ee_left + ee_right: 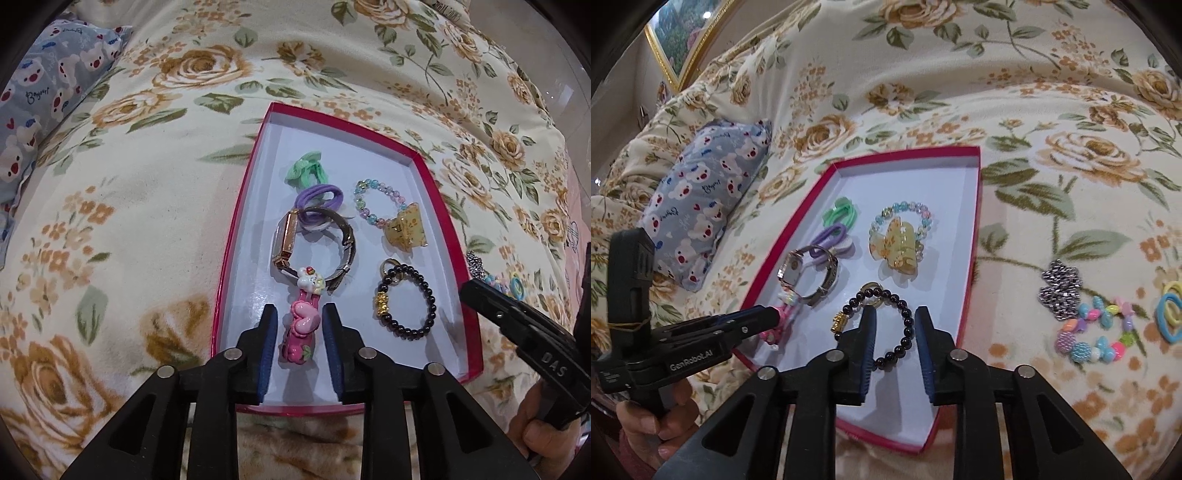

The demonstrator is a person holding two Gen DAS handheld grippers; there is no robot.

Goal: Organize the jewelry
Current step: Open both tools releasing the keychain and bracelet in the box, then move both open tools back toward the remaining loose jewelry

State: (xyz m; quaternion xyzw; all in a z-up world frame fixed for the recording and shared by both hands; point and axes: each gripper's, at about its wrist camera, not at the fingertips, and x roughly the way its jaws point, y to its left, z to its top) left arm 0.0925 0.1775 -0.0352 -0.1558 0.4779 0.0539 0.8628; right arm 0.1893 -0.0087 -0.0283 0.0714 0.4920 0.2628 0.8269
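Note:
A red box with a white floor lies on the floral bedspread. In it are a green hair tie, a purple hair tie, a watch, a pastel bead bracelet, a yellow claw clip, a black bead bracelet and a pink heart hair clip. My left gripper is open, its jaws either side of the pink clip. My right gripper is open over the black bracelet.
On the bedspread right of the box lie a silver sparkly piece, a colourful bead bracelet and blue and yellow hair ties. A blue bear-print pillow lies to the left. A framed picture hangs behind.

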